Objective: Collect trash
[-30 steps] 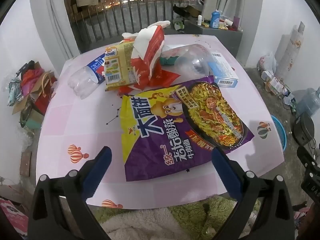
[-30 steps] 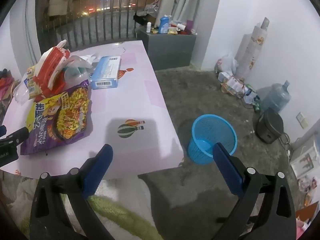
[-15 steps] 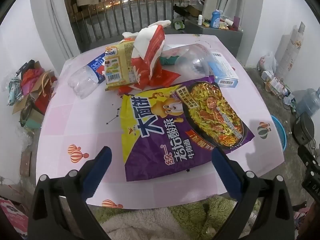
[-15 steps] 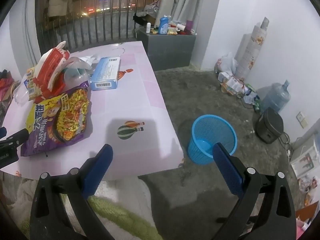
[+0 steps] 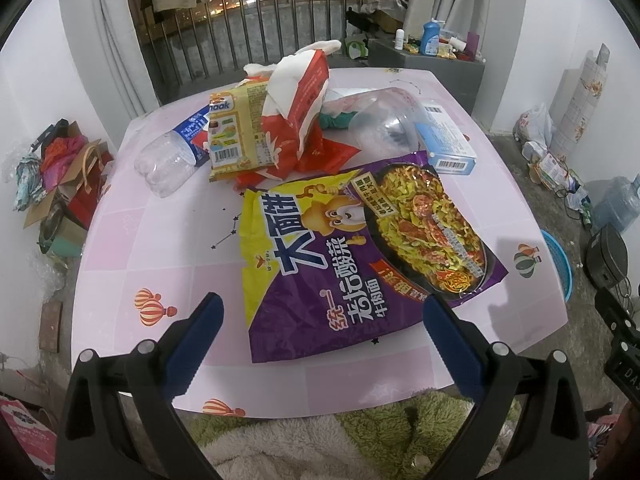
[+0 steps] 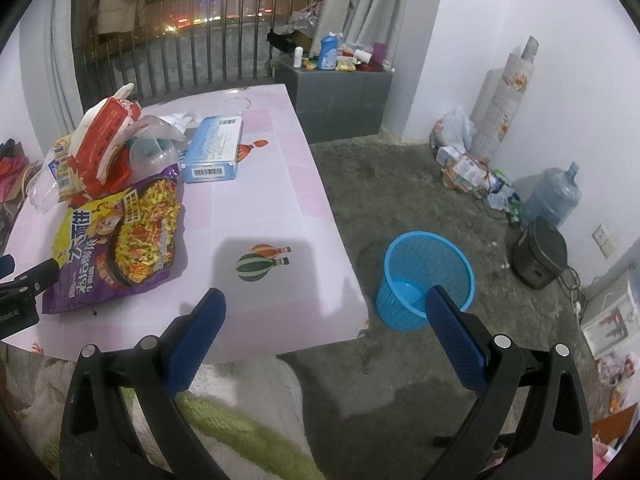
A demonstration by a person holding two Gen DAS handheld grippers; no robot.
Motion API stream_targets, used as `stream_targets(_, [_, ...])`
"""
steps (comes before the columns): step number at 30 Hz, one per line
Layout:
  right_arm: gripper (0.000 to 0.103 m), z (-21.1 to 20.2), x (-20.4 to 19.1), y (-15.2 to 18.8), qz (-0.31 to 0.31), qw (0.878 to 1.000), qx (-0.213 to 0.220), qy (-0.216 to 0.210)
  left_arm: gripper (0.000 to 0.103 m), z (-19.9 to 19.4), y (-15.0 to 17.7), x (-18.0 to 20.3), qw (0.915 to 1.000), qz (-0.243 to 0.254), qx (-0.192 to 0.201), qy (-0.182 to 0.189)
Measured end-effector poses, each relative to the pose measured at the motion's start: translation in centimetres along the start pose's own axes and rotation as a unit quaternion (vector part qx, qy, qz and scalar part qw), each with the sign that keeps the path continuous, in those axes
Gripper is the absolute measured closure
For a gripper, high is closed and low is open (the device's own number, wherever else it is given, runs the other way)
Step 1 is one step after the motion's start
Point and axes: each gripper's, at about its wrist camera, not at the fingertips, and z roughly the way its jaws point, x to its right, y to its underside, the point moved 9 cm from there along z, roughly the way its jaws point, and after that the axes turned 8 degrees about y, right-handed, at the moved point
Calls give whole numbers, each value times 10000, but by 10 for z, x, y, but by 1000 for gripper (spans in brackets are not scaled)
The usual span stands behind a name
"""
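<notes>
A purple and yellow noodle bag (image 5: 360,248) (image 6: 120,240) lies flat on the pink table (image 5: 160,240) (image 6: 272,208). Behind it sit a crushed clear bottle (image 5: 172,152), a yellow snack pack (image 5: 236,136), a red and white wrapper (image 5: 296,108) (image 6: 104,140), a clear plastic cup (image 5: 388,124) and a blue box (image 5: 448,144) (image 6: 214,154). My left gripper (image 5: 320,316) hovers open over the bag's near edge. My right gripper (image 6: 324,312) is open above the table's right corner. A blue mesh bin (image 6: 424,276) (image 5: 560,260) stands on the floor to the right.
A fluffy green and white cover (image 5: 320,440) lies at the table's near side. A grey cabinet (image 6: 336,100) with bottles, a water jug (image 6: 556,196), a dark cooker (image 6: 540,252) and bags line the right wall. Boxes and bags (image 5: 52,184) pile up on the left.
The right gripper's view has swung slightly left toward the table. The left gripper has barely moved.
</notes>
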Motion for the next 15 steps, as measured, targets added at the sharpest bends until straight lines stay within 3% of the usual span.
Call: stream_targets(15, [7,-1,-1,-2,6,10000,-25,1,5,4,3,-1,10000,-15,-16,31])
